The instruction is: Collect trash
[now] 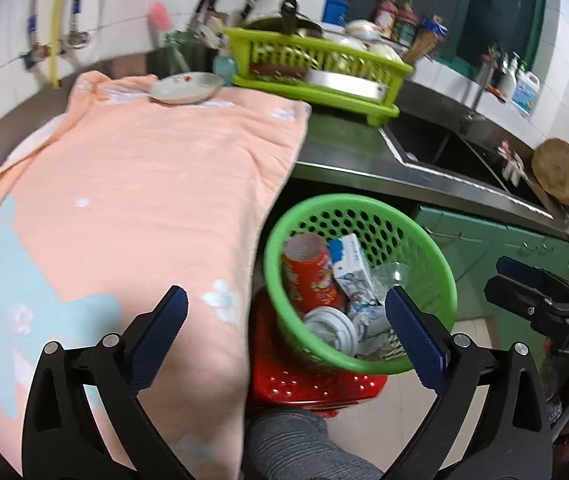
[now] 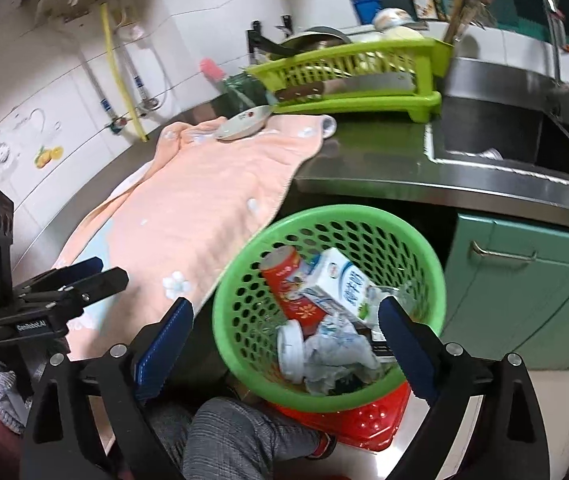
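A green perforated basket (image 1: 344, 200) (image 2: 324, 212) stands on a red stool beside the counter. In it lie a red can (image 1: 308, 276) (image 2: 288, 280), a white-and-blue milk carton (image 1: 352, 268) (image 2: 340, 280), a white lid (image 1: 330, 330) (image 2: 290, 346) and crumpled paper (image 1: 368, 320) (image 2: 340, 344). My left gripper (image 1: 286, 294) hangs open above the basket's left rim and the towel's edge, with nothing between its fingers. My right gripper (image 2: 286, 303) is open over the basket, also holding nothing. Each gripper shows at the edge of the other's view: right gripper (image 1: 504, 280), left gripper (image 2: 110, 272).
A peach towel (image 1: 144, 184) (image 2: 212, 184) covers the counter, with a plate (image 1: 184, 88) (image 2: 240, 122) at its far end. Behind are a lime dish rack (image 1: 316, 68) (image 2: 356, 76) and a steel sink (image 1: 436, 144) (image 2: 492, 136). The red stool (image 1: 304, 384) (image 2: 368, 420), green cabinet doors (image 2: 524, 280) and a person's grey-trousered leg (image 1: 292, 444) lie below.
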Available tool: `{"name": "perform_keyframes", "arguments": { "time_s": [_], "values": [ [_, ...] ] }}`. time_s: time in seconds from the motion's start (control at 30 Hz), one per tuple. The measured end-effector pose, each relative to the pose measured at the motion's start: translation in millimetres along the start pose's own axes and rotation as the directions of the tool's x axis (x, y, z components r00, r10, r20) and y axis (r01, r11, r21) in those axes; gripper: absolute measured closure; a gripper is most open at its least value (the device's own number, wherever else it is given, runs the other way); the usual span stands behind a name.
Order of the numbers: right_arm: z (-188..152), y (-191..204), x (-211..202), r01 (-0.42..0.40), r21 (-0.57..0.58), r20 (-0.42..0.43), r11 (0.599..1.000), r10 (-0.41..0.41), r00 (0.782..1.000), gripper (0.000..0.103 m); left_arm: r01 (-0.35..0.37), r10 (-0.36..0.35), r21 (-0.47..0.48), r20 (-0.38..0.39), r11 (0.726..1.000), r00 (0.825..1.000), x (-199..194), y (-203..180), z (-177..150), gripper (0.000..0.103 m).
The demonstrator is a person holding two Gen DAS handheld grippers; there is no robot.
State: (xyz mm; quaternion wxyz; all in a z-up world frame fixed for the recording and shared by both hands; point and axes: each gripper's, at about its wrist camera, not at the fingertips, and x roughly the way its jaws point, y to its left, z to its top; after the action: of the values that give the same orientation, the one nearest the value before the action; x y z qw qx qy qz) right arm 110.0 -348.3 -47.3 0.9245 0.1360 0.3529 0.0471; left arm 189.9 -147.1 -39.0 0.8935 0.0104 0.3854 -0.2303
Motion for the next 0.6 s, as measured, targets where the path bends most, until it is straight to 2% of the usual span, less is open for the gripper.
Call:
{"name": "perform_keyframes", "arguments": {
  "time_s": [0.33, 0.6],
  "values": [
    [9, 48, -4, -0.017, -0.082, 0.023, 0.996, 0.019, 1.0, 0.009, -0.1, 0.105, -0.073, 0.067, 0.992, 0.992, -48, 36, -9, 0.005],
    [16, 77, -2, -0.02, -0.135, 0.024, 0.991, 0.024, 0.999, 0.009, -0.203, 0.212, -0.096, 0.092, 0.974, 0.973, -74, 55, -18, 0.005]
  ]
}}
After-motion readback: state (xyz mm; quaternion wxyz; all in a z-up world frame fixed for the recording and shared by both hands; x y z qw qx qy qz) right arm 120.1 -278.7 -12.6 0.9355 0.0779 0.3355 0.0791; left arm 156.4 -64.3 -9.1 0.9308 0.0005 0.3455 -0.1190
